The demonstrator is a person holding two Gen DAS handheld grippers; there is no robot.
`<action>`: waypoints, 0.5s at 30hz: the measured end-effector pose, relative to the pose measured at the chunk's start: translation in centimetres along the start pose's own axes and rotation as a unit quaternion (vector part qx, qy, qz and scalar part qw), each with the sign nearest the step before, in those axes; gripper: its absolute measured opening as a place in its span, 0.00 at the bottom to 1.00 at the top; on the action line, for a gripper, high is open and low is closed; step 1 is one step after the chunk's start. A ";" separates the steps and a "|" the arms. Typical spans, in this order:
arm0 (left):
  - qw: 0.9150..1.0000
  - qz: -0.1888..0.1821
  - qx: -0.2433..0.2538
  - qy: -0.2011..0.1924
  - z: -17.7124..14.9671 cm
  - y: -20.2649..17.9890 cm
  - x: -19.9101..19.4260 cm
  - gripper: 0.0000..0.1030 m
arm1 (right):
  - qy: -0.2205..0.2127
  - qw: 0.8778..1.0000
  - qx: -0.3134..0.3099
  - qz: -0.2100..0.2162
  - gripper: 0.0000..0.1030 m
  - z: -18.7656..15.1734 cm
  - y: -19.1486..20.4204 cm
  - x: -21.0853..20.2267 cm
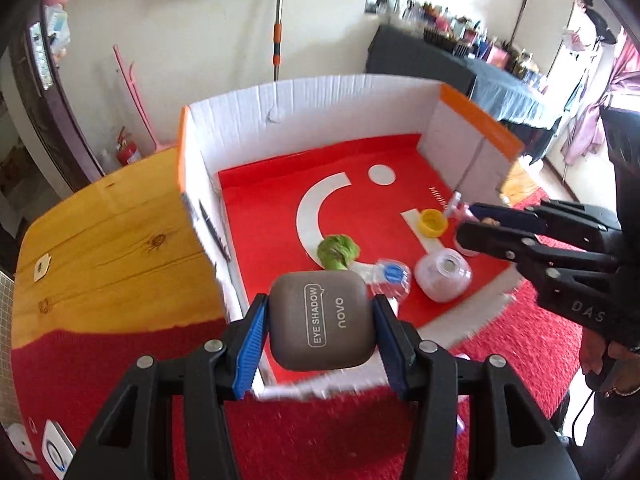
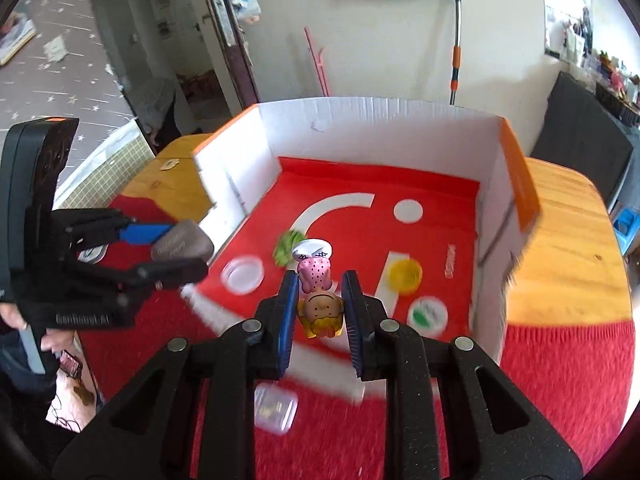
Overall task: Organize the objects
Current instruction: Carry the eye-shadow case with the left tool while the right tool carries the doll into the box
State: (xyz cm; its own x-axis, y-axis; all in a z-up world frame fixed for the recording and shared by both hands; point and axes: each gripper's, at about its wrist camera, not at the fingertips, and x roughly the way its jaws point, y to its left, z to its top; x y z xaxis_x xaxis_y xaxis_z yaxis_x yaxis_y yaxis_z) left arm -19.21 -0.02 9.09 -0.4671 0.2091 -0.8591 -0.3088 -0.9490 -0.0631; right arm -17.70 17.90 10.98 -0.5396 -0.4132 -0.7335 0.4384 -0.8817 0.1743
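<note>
Left gripper (image 1: 320, 336): clamped on a grey-brown eye shadow case (image 1: 322, 320), held above the near edge of the cardboard box (image 1: 312, 112). Right gripper (image 2: 320, 312): closed on a small doll figure (image 2: 318, 292) in a pink dotted dress, over the box's near side. Box floor, red liner: yellow lid (image 1: 432, 222), green tuft (image 1: 336, 252), blue-capped clear bottle (image 1: 390, 276), clear round container (image 1: 442, 274). Red cloth (image 2: 560, 368) covers the wooden table (image 1: 112, 232); a small clear plastic box (image 2: 276, 408) lies on it.
</note>
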 end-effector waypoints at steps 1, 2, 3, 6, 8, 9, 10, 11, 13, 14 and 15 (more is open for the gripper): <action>1.000 0.002 -0.002 0.006 0.3 0.2 0.4 0.52 | 0.008 1.000 0.001 -0.005 0.21 0.7 -0.2 0.8; 1.000 0.002 -0.005 0.016 0.7 0.4 0.9 0.52 | 0.018 1.000 0.003 -0.007 0.21 1.3 -0.4 1.7; 1.000 -0.002 -0.005 0.026 1.1 0.5 1.4 0.52 | 0.026 1.000 0.004 -0.008 0.21 1.7 -0.6 2.3; 0.999 0.003 -0.007 0.049 1.7 0.7 2.8 0.52 | 0.052 0.998 0.016 -0.007 0.21 2.7 -1.4 4.4; 0.998 0.008 -0.004 0.059 1.9 0.7 3.5 0.52 | 0.067 0.998 0.022 -0.006 0.21 3.0 -1.8 5.6; 0.998 0.011 -0.003 0.061 2.0 0.7 3.7 0.52 | 0.072 0.997 0.023 -0.006 0.21 3.2 -1.9 6.0; 0.998 0.014 -0.002 0.063 2.1 0.7 4.0 0.52 | 0.079 0.997 0.024 -0.005 0.21 3.4 -2.0 6.5; 0.998 0.019 -0.001 0.066 2.2 0.7 4.3 0.52 | 0.085 0.996 0.026 -0.006 0.21 3.4 -2.2 7.0; 0.997 0.027 0.000 0.069 2.3 0.7 4.7 0.52 | 0.093 0.995 0.025 -0.007 0.21 3.5 -2.3 7.6; 0.997 0.029 0.000 0.070 2.4 0.7 4.9 0.52 | 0.098 0.995 0.026 -0.006 0.21 3.5 -2.4 7.9; 0.997 0.029 -0.001 0.071 2.5 0.8 5.0 0.52 | 0.101 0.995 0.026 -0.006 0.21 3.6 -2.5 8.1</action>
State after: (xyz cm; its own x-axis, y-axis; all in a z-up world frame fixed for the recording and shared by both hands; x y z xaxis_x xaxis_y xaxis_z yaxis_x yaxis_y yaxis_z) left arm -23.83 0.85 5.99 -0.3624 0.1193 -0.9244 -0.2840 -0.9588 -0.0124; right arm -25.70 15.94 7.00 -0.3877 -0.3526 -0.8517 0.3912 -0.8996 0.1943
